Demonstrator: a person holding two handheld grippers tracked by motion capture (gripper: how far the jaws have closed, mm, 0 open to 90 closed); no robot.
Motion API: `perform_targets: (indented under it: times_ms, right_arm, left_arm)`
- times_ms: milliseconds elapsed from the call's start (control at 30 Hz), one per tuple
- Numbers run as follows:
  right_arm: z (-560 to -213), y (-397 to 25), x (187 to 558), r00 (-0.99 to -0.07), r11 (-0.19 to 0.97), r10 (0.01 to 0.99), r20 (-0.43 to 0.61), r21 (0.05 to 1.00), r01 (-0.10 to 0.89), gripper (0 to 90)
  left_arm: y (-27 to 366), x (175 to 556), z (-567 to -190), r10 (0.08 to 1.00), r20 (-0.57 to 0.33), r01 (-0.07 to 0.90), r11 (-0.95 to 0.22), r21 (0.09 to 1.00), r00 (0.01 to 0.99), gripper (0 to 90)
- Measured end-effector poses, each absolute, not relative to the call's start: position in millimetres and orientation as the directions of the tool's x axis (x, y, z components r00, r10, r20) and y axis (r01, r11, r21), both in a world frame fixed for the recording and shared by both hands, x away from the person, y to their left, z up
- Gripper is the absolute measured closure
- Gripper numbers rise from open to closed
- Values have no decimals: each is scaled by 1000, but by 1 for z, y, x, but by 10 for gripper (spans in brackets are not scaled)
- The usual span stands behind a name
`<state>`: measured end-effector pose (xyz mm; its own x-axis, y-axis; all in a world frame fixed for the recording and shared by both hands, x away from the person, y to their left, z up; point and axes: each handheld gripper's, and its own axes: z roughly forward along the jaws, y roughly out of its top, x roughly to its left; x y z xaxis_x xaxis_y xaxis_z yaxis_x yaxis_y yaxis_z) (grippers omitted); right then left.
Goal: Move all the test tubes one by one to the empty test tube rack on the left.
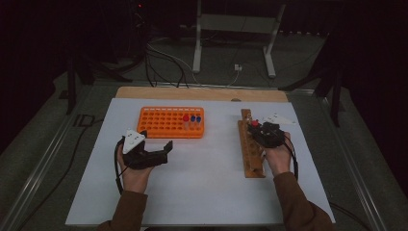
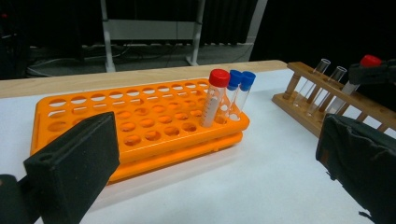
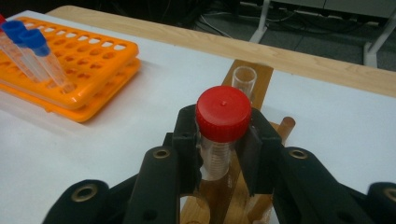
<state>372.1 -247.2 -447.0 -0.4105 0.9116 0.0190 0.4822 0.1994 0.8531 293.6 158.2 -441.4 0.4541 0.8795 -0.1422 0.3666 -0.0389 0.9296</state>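
Observation:
An orange tube rack [image 1: 159, 126] [image 2: 116, 116] lies on the white table and holds one red-capped tube [image 2: 214, 98] and two blue-capped tubes [image 2: 243, 93] at its right end. My left gripper [image 1: 161, 150] [image 2: 210, 154] stands open in front of it, empty. A wooden tube rack [image 1: 248, 149] [image 2: 308, 102] lies to the right, with clear uncapped tubes [image 2: 317, 79] in it. My right gripper [image 1: 256, 127] [image 3: 223, 140] is shut on a red-capped tube [image 3: 222, 126] [image 1: 255, 123] [image 2: 364, 67], held just above the wooden rack.
The white table top [image 1: 202, 183] has free room in the middle and at the front. A wooden strip [image 1: 202, 92] runs along its far edge. Beyond it stand a metal frame [image 1: 233, 33] and loose cables [image 1: 163, 62] on the floor.

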Motion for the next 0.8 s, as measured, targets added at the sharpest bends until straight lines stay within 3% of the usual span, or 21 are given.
perform_targets:
  times_ms: [800]
  right_arm:
    - [-412, -260, 355, -426, 163, 904, 30, 898, 408, 707]
  left_arm:
    - [154, 296, -446, 868, -148, 386, -53, 921, 473, 3]
